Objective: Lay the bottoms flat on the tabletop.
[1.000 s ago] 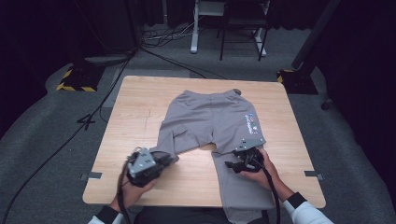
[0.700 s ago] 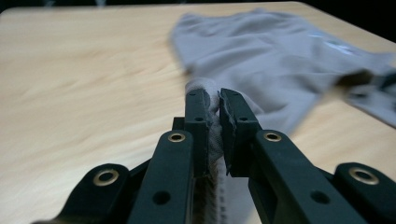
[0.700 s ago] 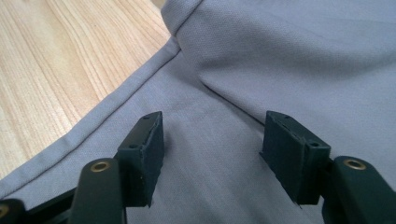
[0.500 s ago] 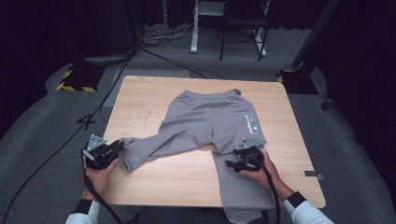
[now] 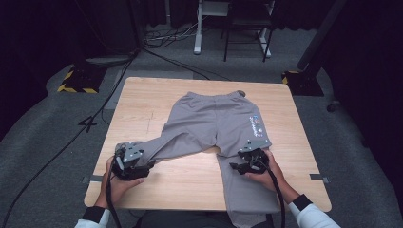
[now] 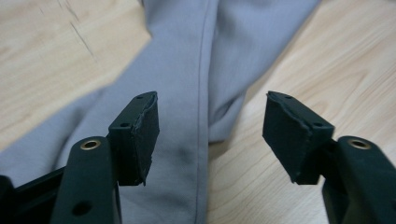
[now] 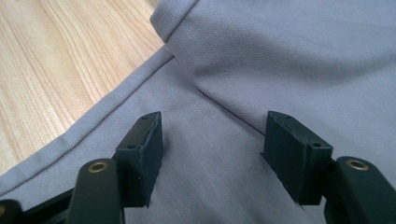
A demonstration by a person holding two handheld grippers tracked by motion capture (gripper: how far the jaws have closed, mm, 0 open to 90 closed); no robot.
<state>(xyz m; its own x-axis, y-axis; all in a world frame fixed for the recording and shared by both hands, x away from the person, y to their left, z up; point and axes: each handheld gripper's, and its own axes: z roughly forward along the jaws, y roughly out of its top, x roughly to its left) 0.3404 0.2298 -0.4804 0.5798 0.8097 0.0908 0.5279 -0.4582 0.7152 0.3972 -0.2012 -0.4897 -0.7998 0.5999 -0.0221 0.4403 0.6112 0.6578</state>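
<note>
1. One pair of grey trousers (image 5: 216,121) lies flat on the wooden table (image 5: 185,180), waistband at the far side, two legs toward the person.
2. One leg slants out to the person's left; the other runs straight down and hangs over the near table edge.
3. Left gripper (image 5: 142,167) at the end of the slanted leg: fingers (image 6: 140,135) spread wide, cloth beneath them, nothing clamped.
4. Right gripper (image 5: 240,167) sits over the straight leg near the crotch: fingers (image 7: 142,154) parted, hovering at the fabric; contact hard to judge.
5. One small printed logo (image 5: 255,124) near the right hip.
6. Two hands, one per gripper.
</note>
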